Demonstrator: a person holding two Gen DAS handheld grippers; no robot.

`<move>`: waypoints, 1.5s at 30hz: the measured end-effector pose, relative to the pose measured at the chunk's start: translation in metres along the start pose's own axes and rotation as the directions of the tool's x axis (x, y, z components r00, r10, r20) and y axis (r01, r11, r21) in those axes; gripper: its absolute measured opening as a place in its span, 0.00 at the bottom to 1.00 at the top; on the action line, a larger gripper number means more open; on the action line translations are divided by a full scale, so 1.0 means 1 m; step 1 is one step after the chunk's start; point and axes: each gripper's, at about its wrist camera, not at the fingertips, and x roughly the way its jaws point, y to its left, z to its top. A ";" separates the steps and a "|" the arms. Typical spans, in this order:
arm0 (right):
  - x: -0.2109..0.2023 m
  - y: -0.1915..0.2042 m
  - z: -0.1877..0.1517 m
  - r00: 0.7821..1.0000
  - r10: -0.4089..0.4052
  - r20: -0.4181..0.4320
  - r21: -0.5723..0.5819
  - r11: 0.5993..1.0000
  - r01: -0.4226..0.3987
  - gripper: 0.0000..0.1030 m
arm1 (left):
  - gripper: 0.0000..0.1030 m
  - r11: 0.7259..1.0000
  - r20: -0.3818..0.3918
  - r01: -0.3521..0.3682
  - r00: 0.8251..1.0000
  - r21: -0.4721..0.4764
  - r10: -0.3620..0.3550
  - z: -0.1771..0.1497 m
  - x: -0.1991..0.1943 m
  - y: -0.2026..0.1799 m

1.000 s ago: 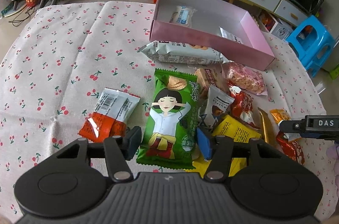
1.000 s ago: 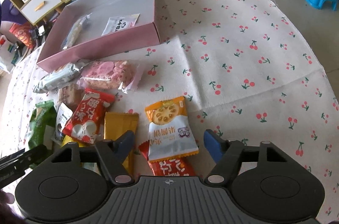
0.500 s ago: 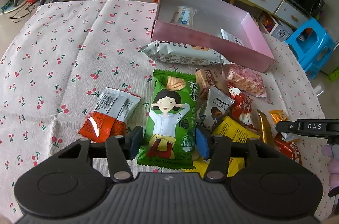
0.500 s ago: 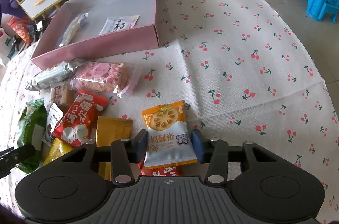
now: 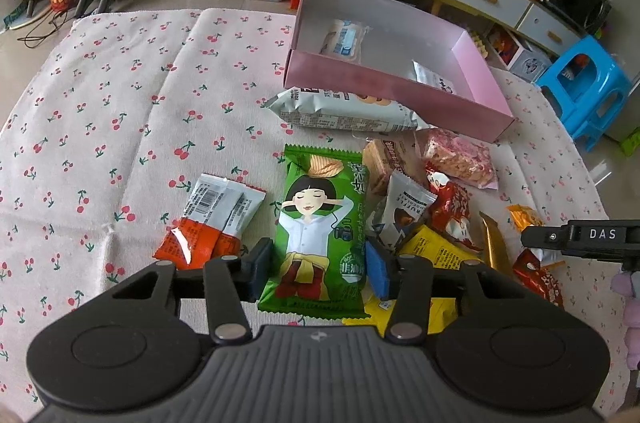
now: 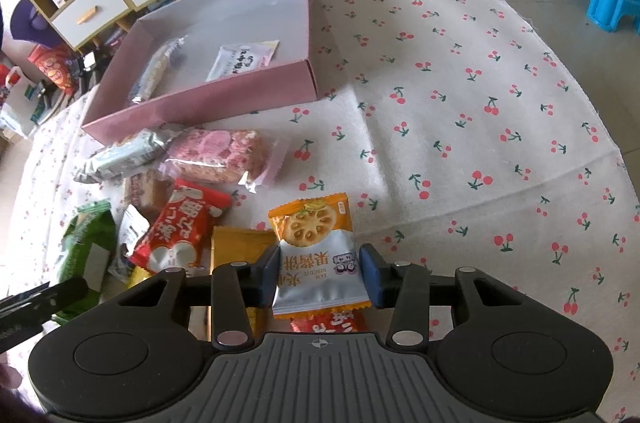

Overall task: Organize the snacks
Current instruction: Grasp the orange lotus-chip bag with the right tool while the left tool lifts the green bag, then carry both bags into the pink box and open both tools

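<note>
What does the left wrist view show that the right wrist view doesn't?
Left wrist only: the two red-and-silver sachets beside the left gripper, whose fingers have been closing on the green snack pack.

Right wrist only: the right gripper pinching the orange jam biscuit pack.

Both: the pink box holding two packets, and the pink crisp bar.

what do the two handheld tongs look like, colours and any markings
Both tongs share one build: a ribbed dark grey body with two round black housings, black linkage arms with silver pivot pins, and blue-faced pads on the fingers. The left tongs match the right tongs, which carry white "DAS" lettering on the side.
</note>
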 end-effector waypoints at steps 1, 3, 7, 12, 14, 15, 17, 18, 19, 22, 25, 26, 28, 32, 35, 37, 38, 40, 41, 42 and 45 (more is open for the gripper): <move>-0.001 0.000 0.000 1.000 0.005 0.001 0.002 1.000 -0.005 0.40 | 0.44 1.000 0.002 0.001 1.000 -0.001 -0.001 0.000 -0.001 0.000; -0.004 0.001 0.001 1.000 0.015 0.004 0.006 1.000 -0.015 0.40 | 0.44 1.000 0.006 0.003 1.000 -0.003 -0.003 0.001 -0.002 0.000; -0.010 0.002 0.002 0.999 0.034 0.010 0.019 0.999 -0.034 0.40 | 0.43 1.000 0.014 0.004 1.000 -0.008 -0.004 0.003 -0.005 0.000; -0.019 0.003 0.004 0.997 0.071 0.023 0.036 0.997 -0.072 0.40 | 0.43 1.000 0.023 0.011 1.000 -0.011 -0.011 0.005 -0.009 -0.001; -0.022 0.005 0.005 0.996 0.084 0.030 0.036 0.996 -0.085 0.40 | 0.43 1.000 0.027 0.015 1.000 -0.010 -0.015 0.006 -0.011 -0.002; -0.024 0.006 0.006 0.995 0.090 0.034 0.036 0.995 -0.092 0.40 | 0.43 1.000 0.029 0.019 0.999 -0.011 -0.019 0.006 -0.012 -0.003; -0.028 0.008 0.007 0.994 0.104 0.041 0.039 0.994 -0.106 0.40 | 0.43 0.999 0.032 0.028 0.999 -0.015 -0.027 0.007 -0.014 -0.004; -0.030 0.009 0.007 0.993 0.111 0.045 0.041 0.993 -0.113 0.40 | 0.42 0.999 0.034 0.032 0.999 -0.017 -0.031 0.008 -0.015 -0.005; -0.032 0.010 0.008 0.992 0.118 0.050 0.043 0.992 -0.120 0.40 | 0.42 0.999 0.037 0.034 0.999 -0.019 -0.033 0.008 -0.016 -0.006; -0.037 0.014 0.011 0.988 0.137 0.065 0.051 0.989 -0.140 0.40 | 0.42 0.999 0.052 0.045 0.998 -0.028 -0.043 0.011 -0.020 -0.009; -0.042 0.017 0.015 0.985 0.152 0.081 0.061 0.986 -0.157 0.40 | 0.42 0.998 0.069 0.058 0.996 -0.039 -0.055 0.014 -0.023 -0.014; -0.043 0.017 0.017 0.984 0.157 0.085 0.065 0.984 -0.163 0.40 | 0.42 0.997 0.073 0.062 0.996 -0.041 -0.058 0.014 -0.023 -0.016; -0.045 0.019 0.019 0.982 0.166 0.094 0.077 0.982 -0.173 0.40 | 0.42 0.996 0.082 0.075 0.994 -0.046 -0.071 0.017 -0.025 -0.019; -0.047 0.020 0.026 0.977 0.185 0.105 0.101 0.975 -0.196 0.40 | 0.42 0.994 0.108 0.094 0.990 -0.059 -0.087 0.023 -0.028 -0.026; -0.047 0.022 0.031 0.974 0.195 0.115 0.116 0.971 -0.209 0.40 | 0.42 0.994 0.138 0.085 0.988 -0.064 -0.076 0.028 -0.028 -0.033; -0.046 0.023 0.035 0.972 0.202 0.116 0.121 0.969 -0.216 0.40 | 0.41 0.995 0.153 0.076 0.986 -0.062 -0.065 0.033 -0.026 -0.036; -0.045 0.024 0.037 0.972 0.205 0.118 0.127 0.967 -0.220 0.40 | 0.41 0.995 0.161 0.073 0.985 -0.062 -0.063 0.035 -0.025 -0.038; -0.043 0.024 0.043 0.969 0.212 0.126 0.146 0.962 -0.230 0.40 | 0.41 0.996 0.180 0.074 0.982 -0.053 -0.064 0.042 -0.025 -0.041; -0.042 0.025 0.046 0.967 0.220 0.131 0.154 0.959 -0.239 0.40 | 0.41 0.996 0.191 0.076 0.979 -0.041 -0.067 0.045 -0.025 -0.043; -0.040 0.024 0.049 0.964 0.230 0.136 0.164 0.954 -0.250 0.40 | 0.41 0.997 0.205 0.075 0.976 -0.027 -0.068 0.049 -0.025 -0.045; -0.032 0.023 0.056 0.955 0.259 0.142 0.192 0.940 -0.283 0.40 | 0.41 0.998 0.238 0.052 0.970 0.022 -0.055 0.063 -0.020 -0.049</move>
